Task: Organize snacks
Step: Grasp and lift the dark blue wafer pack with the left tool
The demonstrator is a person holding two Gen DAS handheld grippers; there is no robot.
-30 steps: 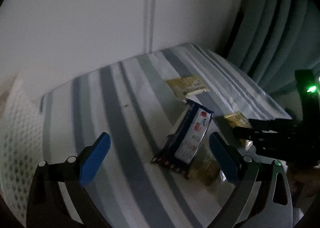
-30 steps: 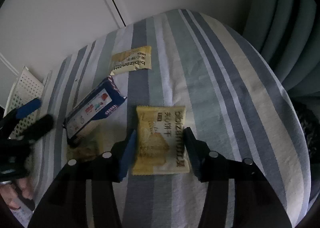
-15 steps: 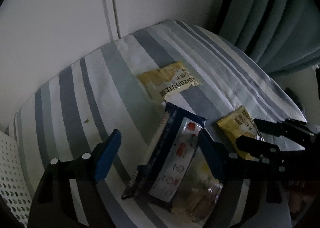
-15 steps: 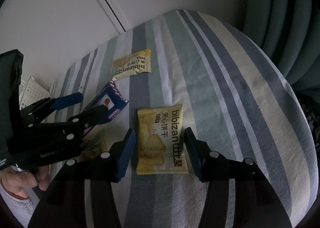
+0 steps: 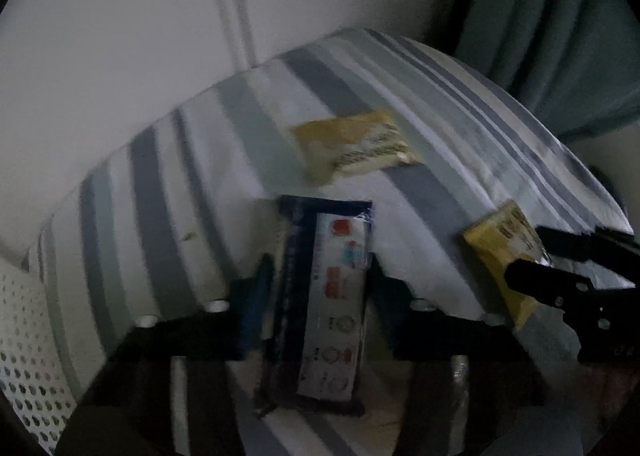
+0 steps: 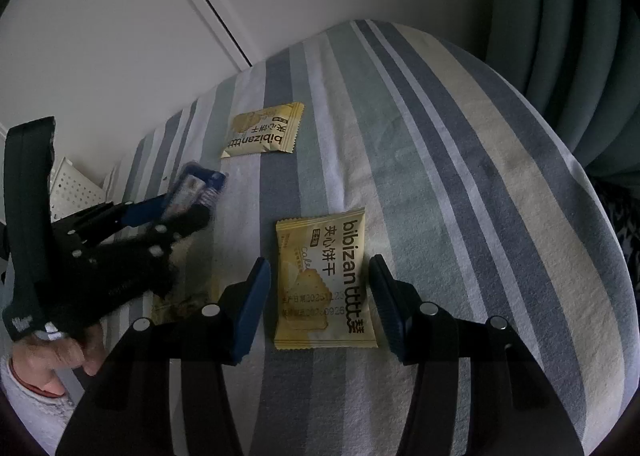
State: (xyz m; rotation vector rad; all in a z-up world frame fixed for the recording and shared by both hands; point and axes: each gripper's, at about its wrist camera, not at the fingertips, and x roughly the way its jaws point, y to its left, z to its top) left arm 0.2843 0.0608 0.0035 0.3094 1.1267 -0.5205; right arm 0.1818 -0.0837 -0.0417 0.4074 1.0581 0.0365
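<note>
Nearest: left hand-held gripper [image 5: 318, 292] was closed onto the blue snack pack [image 5: 328, 316], lifted at a tilt off the striped counter [image 6: 460, 175]. Right hand-held gripper [image 6: 320, 296] sat open, pads either side of the near yellow biscuit pack [image 6: 324, 280], w/o touching. Farther back, a 2nd yellow pack [image 6: 260, 129] lay untouched. Judging by that, sorting had barely begun; nothing seen in the white perforated basket [image 5: 24, 340]. Only the right view showed a crinkled wrapper [image 6: 180, 296] beneath the left tool, plus the person's hand [image 6: 60, 352].
</note>
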